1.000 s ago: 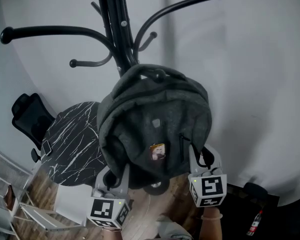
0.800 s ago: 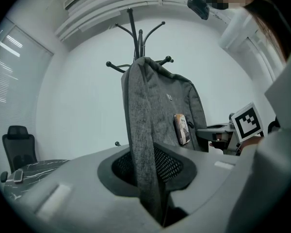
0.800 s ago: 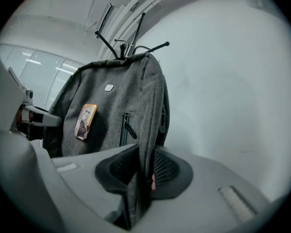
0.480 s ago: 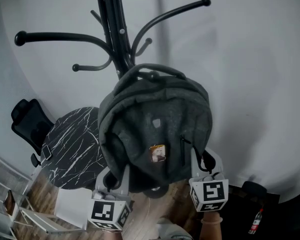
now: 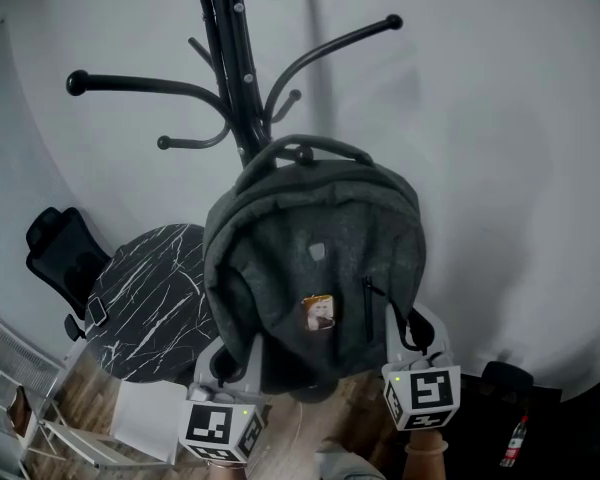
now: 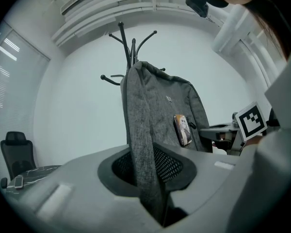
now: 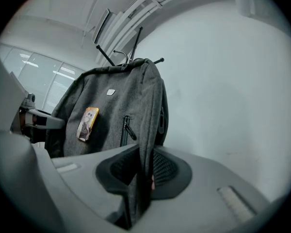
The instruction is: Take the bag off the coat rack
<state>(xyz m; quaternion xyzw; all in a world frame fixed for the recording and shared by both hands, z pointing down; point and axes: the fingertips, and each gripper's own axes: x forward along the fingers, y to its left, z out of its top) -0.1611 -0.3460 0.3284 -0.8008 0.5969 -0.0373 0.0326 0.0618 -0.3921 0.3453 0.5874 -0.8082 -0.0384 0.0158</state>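
Since the earlier frame, the bag (image 5: 315, 268) and both grippers had drawn slightly away from the coat rack (image 5: 235, 78) pole. Left gripper (image 5: 232, 360) jaws were clenched on the bag's left-side fabric. Right gripper (image 5: 412, 333) jaws had just been closing, pinching its right edge. Grip done. Top handle (image 5: 305, 148) still sat by a lower hook, so lifting clear looked outstanding.

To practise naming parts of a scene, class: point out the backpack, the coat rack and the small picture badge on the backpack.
backpack (image 5: 280, 258), head view, grey front panel beside the badge.
coat rack (image 5: 238, 68), head view, black centre pole.
picture badge (image 5: 321, 312), head view, middle of the badge.
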